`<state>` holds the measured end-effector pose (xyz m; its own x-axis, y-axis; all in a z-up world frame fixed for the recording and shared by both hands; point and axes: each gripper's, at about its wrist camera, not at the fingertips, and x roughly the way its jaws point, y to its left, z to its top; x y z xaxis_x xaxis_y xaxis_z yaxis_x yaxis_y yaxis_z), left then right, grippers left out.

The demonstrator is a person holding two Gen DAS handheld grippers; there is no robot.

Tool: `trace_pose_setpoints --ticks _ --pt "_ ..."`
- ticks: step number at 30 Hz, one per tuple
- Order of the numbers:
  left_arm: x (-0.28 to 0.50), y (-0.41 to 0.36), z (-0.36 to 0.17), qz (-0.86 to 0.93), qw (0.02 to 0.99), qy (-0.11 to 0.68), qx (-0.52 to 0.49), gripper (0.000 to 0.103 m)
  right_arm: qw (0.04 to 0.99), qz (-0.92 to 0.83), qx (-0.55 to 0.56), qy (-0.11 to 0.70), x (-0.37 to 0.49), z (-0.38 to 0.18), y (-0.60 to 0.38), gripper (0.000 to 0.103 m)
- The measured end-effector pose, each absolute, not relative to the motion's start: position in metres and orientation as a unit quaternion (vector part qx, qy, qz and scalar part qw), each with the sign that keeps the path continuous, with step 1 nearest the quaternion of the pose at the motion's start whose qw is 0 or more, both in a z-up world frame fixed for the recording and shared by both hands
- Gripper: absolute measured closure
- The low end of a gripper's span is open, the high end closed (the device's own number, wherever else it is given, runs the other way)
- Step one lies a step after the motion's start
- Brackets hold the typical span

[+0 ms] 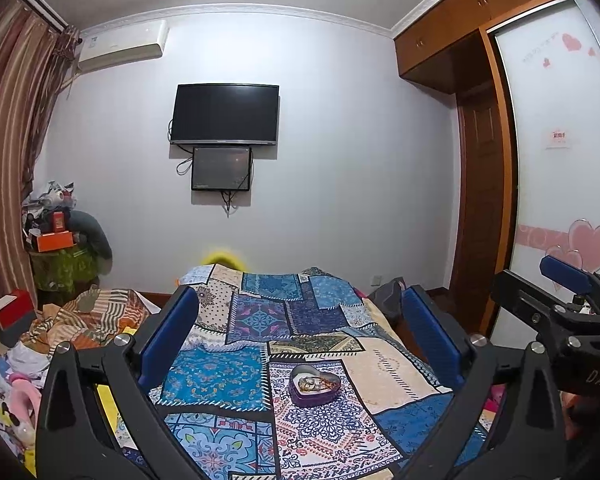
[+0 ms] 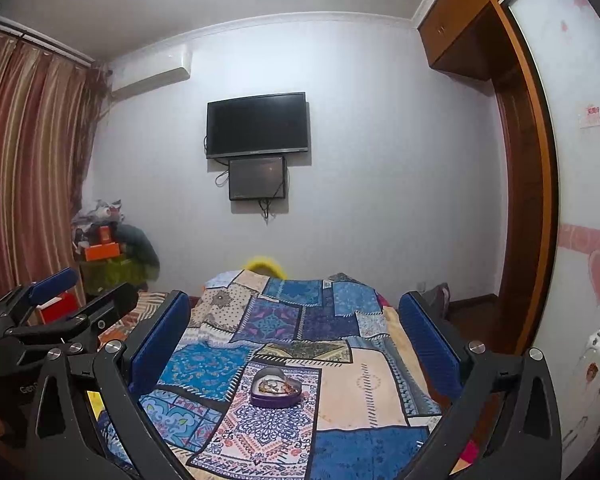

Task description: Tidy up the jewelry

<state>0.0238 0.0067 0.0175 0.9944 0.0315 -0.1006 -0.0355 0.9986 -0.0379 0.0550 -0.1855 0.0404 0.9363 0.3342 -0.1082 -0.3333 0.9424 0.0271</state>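
Small purple heart-shaped tin box (image 1: pixel 314 390), lid off, sitting on the patchwork blue quilt bed (image 1: pixel 260 320), gold jewelry tangle (image 1: pixel 315 383) already heaped inside. Could be sorted-in, could be waiting to come out. Left hand-held gripper (image 1: pixel 300 344) gaping wide at 12 o'clock, empty; right hand-held gripper (image 2: pixel 296 344) likewise.

left wrist view: being aimed along the bed (image 1: pixel 260 320) toward the far wall TV (image 1: pixel 225 114), from the near end | right wrist view: being aimed likewise, from slightly further right | shared: heart-shaped box (image 1: pixel 314 385), bed, TV
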Motion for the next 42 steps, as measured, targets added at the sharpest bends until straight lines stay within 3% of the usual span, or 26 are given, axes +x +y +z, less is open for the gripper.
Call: trace_pose_setpoints --ticks 42 --pt "0.036 0.004 0.009 0.012 0.997 0.070 -0.021 0.001 0.985 0.161 0.008 0.070 0.065 0.038 -0.186 0.000"
